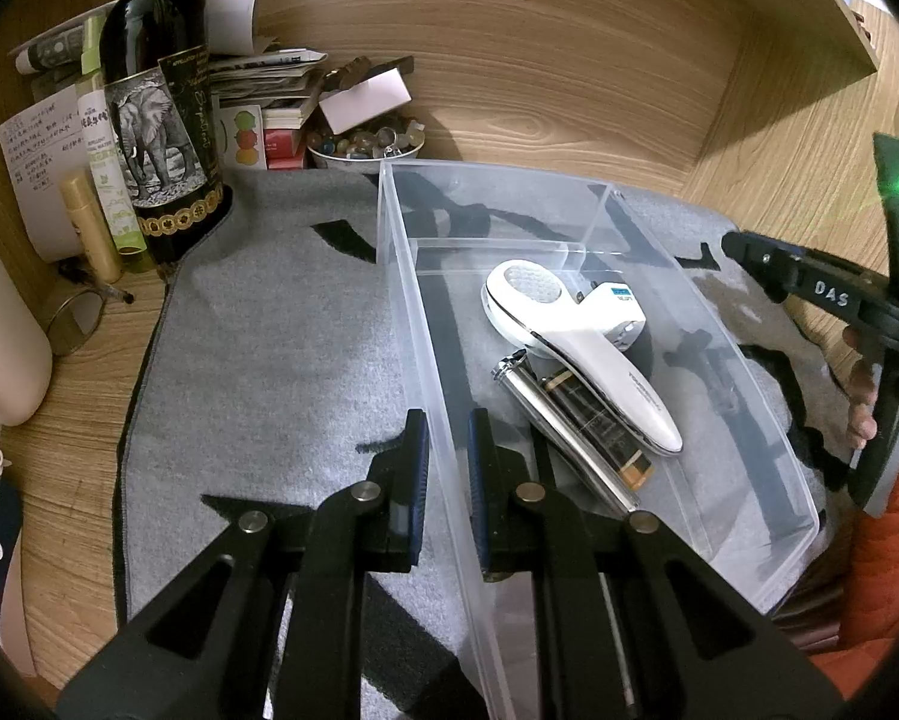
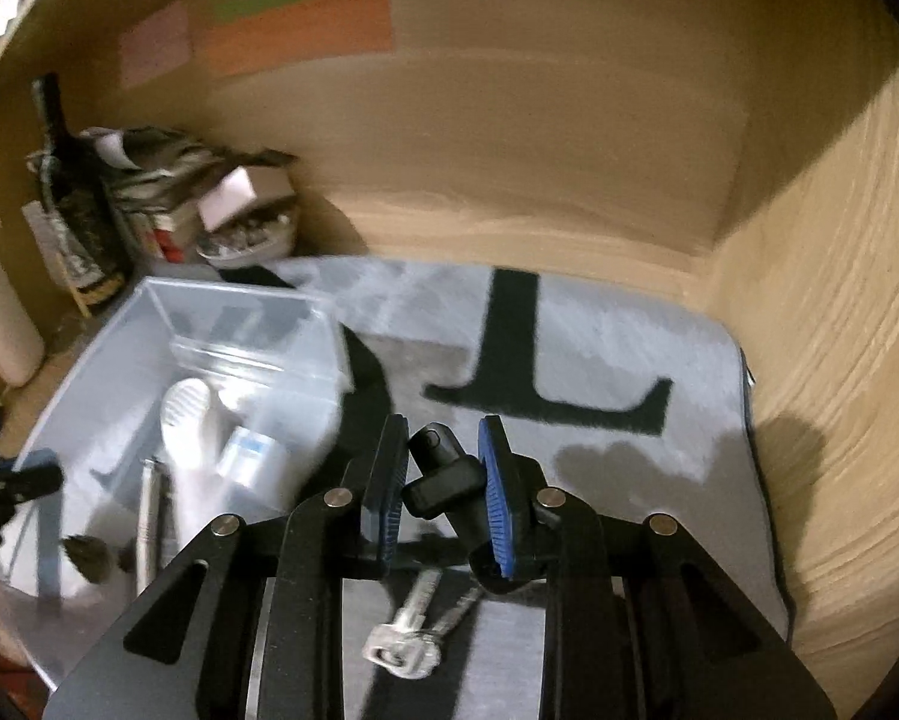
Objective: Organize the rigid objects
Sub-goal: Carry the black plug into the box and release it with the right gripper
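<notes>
One clear plastic bin (image 1: 749,396) sits on the grey mat (image 1: 269,348) toward the back of the desk (image 1: 77,480) & holds 1 white handheld device (image 1: 575,336), 1 small white box (image 1: 620,300), 1 silver tube (image 1: 545,414) and 1 dark bottle w/ orange end (image 1: 605,438). Left gripper (image 1: 448,438) is clamped on the bin's near-left wall, 1 pad inside & 1 outside. Right gripper (image 2: 440,468) is closed on 1 black key fob (image 2: 443,474), lifted off the mat just right of the bin, w/ 2 silver keys (image 2: 413,630) dangling under it; view is motion-blurred.
</notes>
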`<state>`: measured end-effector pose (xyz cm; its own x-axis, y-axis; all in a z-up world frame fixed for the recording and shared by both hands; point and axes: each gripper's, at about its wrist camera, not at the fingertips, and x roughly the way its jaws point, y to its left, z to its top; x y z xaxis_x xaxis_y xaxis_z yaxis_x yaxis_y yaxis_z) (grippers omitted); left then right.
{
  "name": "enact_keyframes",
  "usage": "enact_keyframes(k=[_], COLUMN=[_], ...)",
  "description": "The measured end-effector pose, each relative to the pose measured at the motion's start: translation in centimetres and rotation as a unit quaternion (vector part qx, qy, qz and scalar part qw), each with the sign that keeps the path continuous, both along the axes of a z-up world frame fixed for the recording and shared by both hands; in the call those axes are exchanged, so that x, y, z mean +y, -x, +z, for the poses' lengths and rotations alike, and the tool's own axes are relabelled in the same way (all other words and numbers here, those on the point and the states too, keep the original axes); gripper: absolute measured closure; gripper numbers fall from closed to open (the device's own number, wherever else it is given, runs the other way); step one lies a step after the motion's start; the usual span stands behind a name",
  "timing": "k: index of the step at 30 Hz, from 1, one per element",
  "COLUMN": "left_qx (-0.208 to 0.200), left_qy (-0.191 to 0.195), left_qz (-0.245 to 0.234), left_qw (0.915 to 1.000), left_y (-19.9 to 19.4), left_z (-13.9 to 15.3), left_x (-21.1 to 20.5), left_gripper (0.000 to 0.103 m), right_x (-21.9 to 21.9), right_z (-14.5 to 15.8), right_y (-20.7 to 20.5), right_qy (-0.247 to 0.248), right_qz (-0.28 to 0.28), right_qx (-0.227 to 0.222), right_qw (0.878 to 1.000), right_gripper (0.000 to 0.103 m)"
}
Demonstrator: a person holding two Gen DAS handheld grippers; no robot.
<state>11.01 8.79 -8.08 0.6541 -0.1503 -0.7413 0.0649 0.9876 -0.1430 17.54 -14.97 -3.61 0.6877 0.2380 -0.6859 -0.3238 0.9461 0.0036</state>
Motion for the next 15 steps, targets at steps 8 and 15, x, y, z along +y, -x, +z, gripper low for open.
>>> enact_keyframes(k=[8,15], left_qx=[0.000,0.000], left_qy=[0.000,0.000], left_qz=[0.000,0.000], left_qw=[1.0000,1.0000], left_y=[0.0,0.0], left_z=[0.0,0.0], left_x=[0.0,-0.1], left_gripper=[0.091,0.091], right_x=[3.2,6.0], right_z=[1.4,1.2], right_y=[1.5,2.3], right_qy=[-0.010,-0.022], right_qz=[0.049,0.099], right_qx=[-0.025,-0.015], right_qw=[0.998,0.995], right_gripper=[0.081,0.081])
